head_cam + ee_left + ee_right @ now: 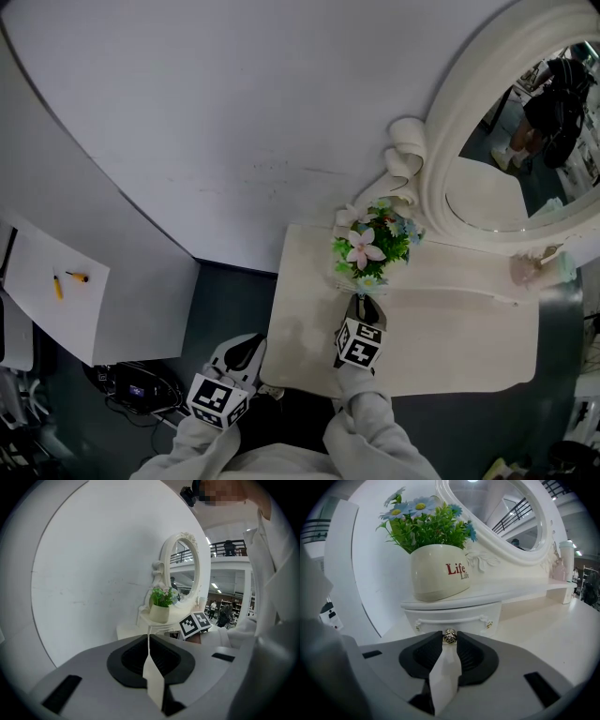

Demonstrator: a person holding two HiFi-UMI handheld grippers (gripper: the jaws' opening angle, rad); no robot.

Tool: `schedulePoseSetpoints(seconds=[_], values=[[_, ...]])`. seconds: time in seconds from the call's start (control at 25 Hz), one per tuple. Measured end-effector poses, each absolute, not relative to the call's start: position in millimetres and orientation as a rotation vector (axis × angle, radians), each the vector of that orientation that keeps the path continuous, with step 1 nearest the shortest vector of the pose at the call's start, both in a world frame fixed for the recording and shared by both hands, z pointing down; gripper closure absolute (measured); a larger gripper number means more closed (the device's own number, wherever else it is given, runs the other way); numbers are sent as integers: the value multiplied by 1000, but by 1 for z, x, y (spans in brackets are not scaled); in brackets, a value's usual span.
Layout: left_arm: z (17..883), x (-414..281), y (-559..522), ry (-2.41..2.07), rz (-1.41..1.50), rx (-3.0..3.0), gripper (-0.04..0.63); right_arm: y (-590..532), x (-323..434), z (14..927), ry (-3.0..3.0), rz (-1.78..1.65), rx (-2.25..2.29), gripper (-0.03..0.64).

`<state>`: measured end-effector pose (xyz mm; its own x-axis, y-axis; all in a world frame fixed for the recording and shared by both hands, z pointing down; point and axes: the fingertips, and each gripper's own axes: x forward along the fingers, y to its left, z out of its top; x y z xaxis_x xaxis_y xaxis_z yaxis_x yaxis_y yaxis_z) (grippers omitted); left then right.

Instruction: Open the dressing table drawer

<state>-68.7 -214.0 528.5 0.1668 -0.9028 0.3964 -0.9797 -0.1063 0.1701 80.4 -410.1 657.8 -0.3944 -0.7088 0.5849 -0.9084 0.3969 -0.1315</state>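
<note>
The small white drawer (454,619) sits under the shelf that bears the cream flower pot (438,571). Its round metal knob (449,636) is pinched between the dark pads of my right gripper (449,640), which is shut on it. From the head view, my right gripper (364,305) reaches over the dressing table top (450,347) to just below the flowers (370,246). My left gripper (246,350) hangs off the table's left front corner, shut and holding nothing. In its own view its pads (140,656) meet, and the table (133,631) lies ahead.
The oval mirror (506,141) in a carved white frame rises behind the shelf. A pale bottle (566,571) stands on the shelf's right end. A curved white wall (234,122) backs the table. A black device (141,384) lies on the floor at left, beside a white panel (56,291).
</note>
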Motion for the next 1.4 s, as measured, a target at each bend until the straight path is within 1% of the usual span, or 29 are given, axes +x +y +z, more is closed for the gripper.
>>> schedulePoseSetpoints(seconds=[1.4], values=[[520,-55,-211,-1691,230,2191,571,-356,100,662,-2195,631,1400,505]])
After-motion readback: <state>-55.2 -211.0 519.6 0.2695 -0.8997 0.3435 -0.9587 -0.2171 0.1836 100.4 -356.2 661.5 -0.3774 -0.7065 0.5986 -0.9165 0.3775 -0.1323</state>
